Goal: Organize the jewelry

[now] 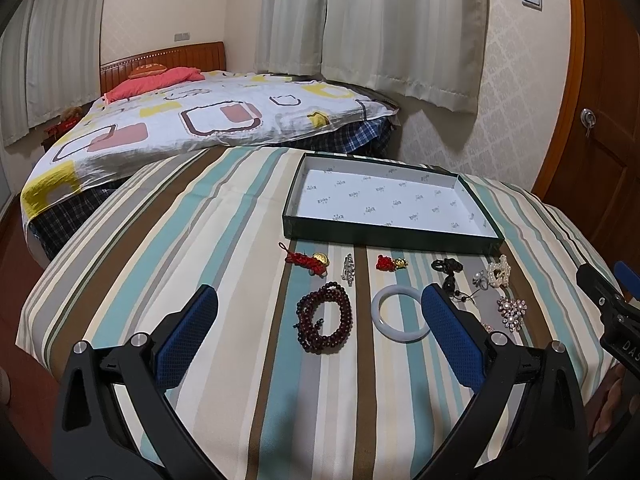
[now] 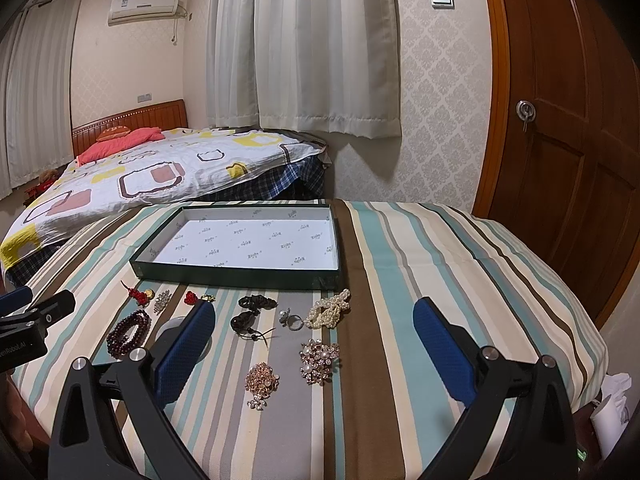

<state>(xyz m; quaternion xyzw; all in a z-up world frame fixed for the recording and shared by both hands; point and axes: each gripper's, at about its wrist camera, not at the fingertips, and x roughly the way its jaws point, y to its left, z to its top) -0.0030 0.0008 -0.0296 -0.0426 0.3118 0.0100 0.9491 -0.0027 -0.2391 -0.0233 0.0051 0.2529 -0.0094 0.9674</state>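
The jewelry lies in loose rows on the striped cloth of the surface (image 2: 400, 248), just in front of the near wall of the green box (image 2: 240, 276), whose white-lined floor holds nothing. By my judgement the sorting has not started: every piece is still to be moved.

Toward the surface's left edge lie the dark red bead bracelet (image 1: 325, 318), the white bangle (image 1: 394, 316), two red knot charms (image 1: 306, 261) and a small silver piece (image 1: 349, 270). Toward the right lie the black cord (image 2: 254, 310), a ring (image 2: 295, 322), the pearl strand (image 2: 328, 312) and two rhinestone brooches (image 2: 319, 360).

The left claw (image 1: 320, 312) hovers wide open over the beads and bangle, gripping nothing. The right claw (image 2: 314, 328) is equally wide and empty above the brooches.

In the left view a finger covers part of the bangle and the nearer brooch; in the right view the bangle is mostly hidden. The box print is illegible.
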